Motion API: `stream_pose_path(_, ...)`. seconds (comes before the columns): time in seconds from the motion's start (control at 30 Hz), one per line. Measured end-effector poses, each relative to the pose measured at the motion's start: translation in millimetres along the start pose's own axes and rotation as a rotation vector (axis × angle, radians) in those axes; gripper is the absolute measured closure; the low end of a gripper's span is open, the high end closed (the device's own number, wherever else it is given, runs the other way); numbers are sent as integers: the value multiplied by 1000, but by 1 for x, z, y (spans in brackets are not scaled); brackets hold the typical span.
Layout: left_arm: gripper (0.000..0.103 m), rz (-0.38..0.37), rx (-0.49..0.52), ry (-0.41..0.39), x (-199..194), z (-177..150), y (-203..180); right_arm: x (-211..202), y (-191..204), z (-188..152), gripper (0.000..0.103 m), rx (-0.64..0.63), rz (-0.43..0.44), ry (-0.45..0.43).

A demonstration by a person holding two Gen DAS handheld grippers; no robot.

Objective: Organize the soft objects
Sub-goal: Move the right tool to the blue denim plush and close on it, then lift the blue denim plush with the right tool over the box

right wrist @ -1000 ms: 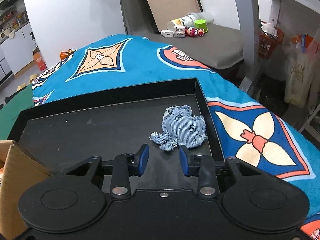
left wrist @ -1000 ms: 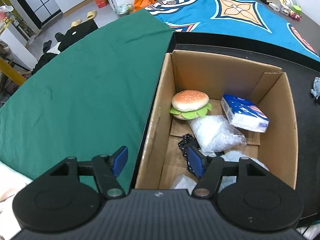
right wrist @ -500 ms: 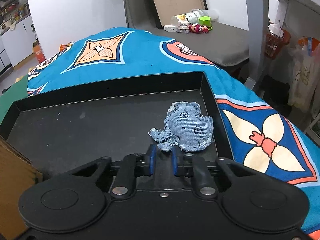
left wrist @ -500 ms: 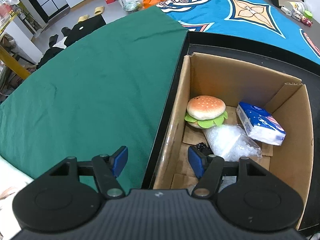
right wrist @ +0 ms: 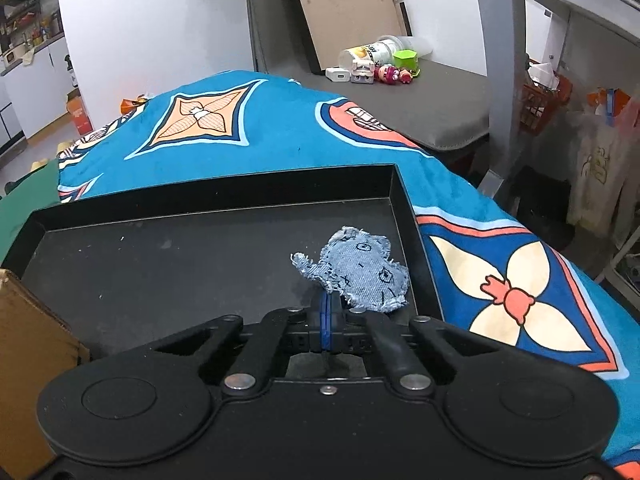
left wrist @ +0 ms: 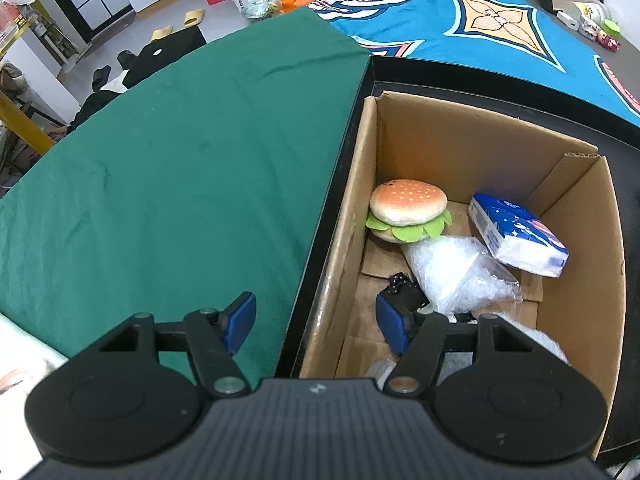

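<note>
My right claw [right wrist: 325,310] has just been closing, and now its blue pads are pressed together on a frayed edge of the little blue denim toy with a stitched face [right wrist: 358,274]. The toy lies in the flat black tray [right wrist: 160,256], near the tray's right wall. I only have a thin bit of cloth, so I think I should lift slowly and straight up. If I yank, the edge could slip out. Then I should carry it over to the brown cardboard box [left wrist: 576,216] and let go low inside it.

My left claw [left wrist: 316,320] is spread wide and holds nothing. It hangs over the box's near left wall.

In the box I see a soft plush hamburger [left wrist: 408,210], a blue and white tissue pack [left wrist: 518,240], a clear crinkly plastic bag [left wrist: 456,270] and something small and black [left wrist: 404,290] that I cannot make out.
</note>
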State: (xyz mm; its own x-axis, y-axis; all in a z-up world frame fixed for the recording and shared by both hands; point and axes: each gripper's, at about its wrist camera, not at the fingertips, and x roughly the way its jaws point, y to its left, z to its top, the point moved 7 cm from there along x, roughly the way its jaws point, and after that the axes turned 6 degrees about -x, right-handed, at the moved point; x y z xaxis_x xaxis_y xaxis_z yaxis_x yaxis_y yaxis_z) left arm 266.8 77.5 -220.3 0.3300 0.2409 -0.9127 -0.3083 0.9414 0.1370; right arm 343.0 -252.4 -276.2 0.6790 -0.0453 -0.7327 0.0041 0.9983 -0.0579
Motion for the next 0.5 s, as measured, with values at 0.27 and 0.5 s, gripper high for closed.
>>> stream_pose_path(0.27,38,-10,1,-2,-3,-2,2,-11,5,-11,102,-49,-9,32)
stream_pose_path(0.5,38,-16,-2,-1,-4,-2,2,-12,1,-9,56,-29,-21,40)
